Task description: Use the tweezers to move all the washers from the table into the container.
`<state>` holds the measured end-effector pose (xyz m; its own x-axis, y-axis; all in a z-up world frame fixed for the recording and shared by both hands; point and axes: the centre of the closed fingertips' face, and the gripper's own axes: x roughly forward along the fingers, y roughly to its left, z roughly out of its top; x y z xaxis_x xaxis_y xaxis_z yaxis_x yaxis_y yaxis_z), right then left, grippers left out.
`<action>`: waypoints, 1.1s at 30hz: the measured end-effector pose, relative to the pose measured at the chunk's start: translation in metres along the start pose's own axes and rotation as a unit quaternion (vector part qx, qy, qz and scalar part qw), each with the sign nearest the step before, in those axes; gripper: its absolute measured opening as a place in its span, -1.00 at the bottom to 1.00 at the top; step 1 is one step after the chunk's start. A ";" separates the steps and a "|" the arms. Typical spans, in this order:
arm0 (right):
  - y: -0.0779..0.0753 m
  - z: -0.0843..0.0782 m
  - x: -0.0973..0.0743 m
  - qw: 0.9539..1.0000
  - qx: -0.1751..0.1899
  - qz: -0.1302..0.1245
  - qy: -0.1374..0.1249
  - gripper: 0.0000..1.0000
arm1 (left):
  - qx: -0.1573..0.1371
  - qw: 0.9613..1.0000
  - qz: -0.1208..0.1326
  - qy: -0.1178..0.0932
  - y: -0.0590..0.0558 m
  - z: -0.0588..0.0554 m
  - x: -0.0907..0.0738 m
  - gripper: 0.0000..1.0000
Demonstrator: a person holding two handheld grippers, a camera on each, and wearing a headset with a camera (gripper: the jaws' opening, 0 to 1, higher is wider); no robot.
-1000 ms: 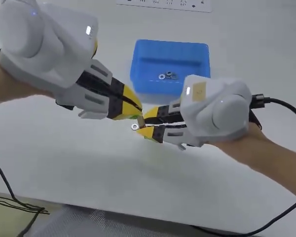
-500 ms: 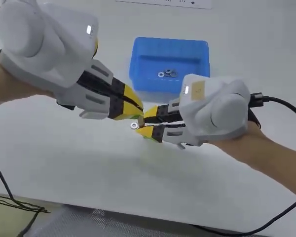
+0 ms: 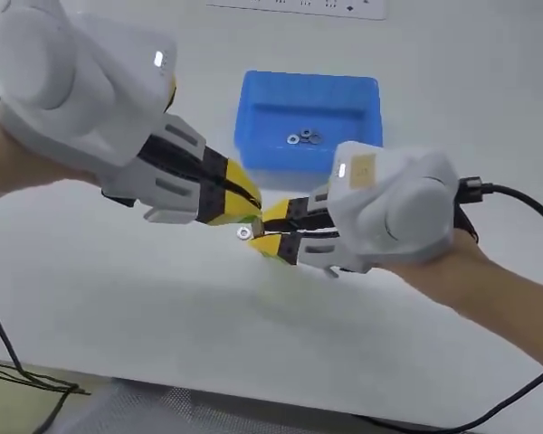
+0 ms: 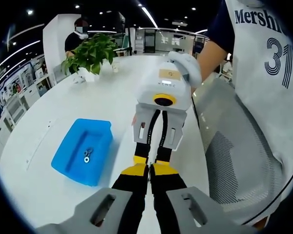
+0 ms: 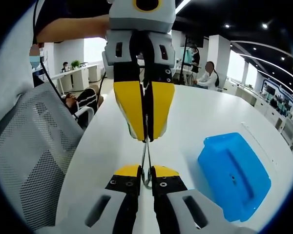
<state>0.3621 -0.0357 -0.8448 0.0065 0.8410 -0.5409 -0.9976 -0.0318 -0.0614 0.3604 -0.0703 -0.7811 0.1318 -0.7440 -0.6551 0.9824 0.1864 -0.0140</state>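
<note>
here the right gripper (image 3: 268,229) reaches in level from the right, and the left gripper (image 3: 251,210) slants down from the upper left. their yellow tips are almost nose to nose above the white table (image 3: 118,289). the left one's jaws are pressed together on one pair of thin metal tweezers (image 5: 146,156). the tweezers' other end sits between the right one's nearly closed jaws; whether those squeeze it cannot be told. one small silver washer (image 3: 244,233) shows just by the meeting tips. beyond, one blue rectangular plastic container (image 3: 253,108) holds three more washers (image 3: 305,137).
</note>
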 end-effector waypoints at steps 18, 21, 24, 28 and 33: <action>-0.011 0.032 -0.017 0.999 -0.014 -0.013 -0.028 -0.81 | 0.018 0.999 0.024 -0.018 0.007 0.022 -0.026 -0.88; -0.017 0.037 -0.022 0.999 -0.027 -0.022 -0.030 -0.80 | 0.035 0.999 0.031 -0.012 0.008 0.027 -0.031 -0.88; -0.022 0.043 -0.026 0.998 -0.043 -0.031 -0.027 -0.81 | 0.047 0.998 0.033 -0.008 0.012 0.031 -0.034 -0.87; -0.029 0.051 -0.033 0.997 -0.049 -0.043 -0.031 -0.81 | 0.064 0.997 0.034 -0.006 0.019 0.043 -0.040 -0.88; -0.041 0.060 -0.044 0.996 -0.059 -0.059 -0.035 -0.81 | 0.083 0.996 0.038 -0.008 0.030 0.051 -0.043 -0.88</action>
<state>0.3988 -0.0392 -0.7684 0.1143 0.8778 -0.4651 -0.9751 0.0096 -0.2214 0.3913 -0.0653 -0.7143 0.2067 -0.7423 -0.6374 0.9778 0.1342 0.1609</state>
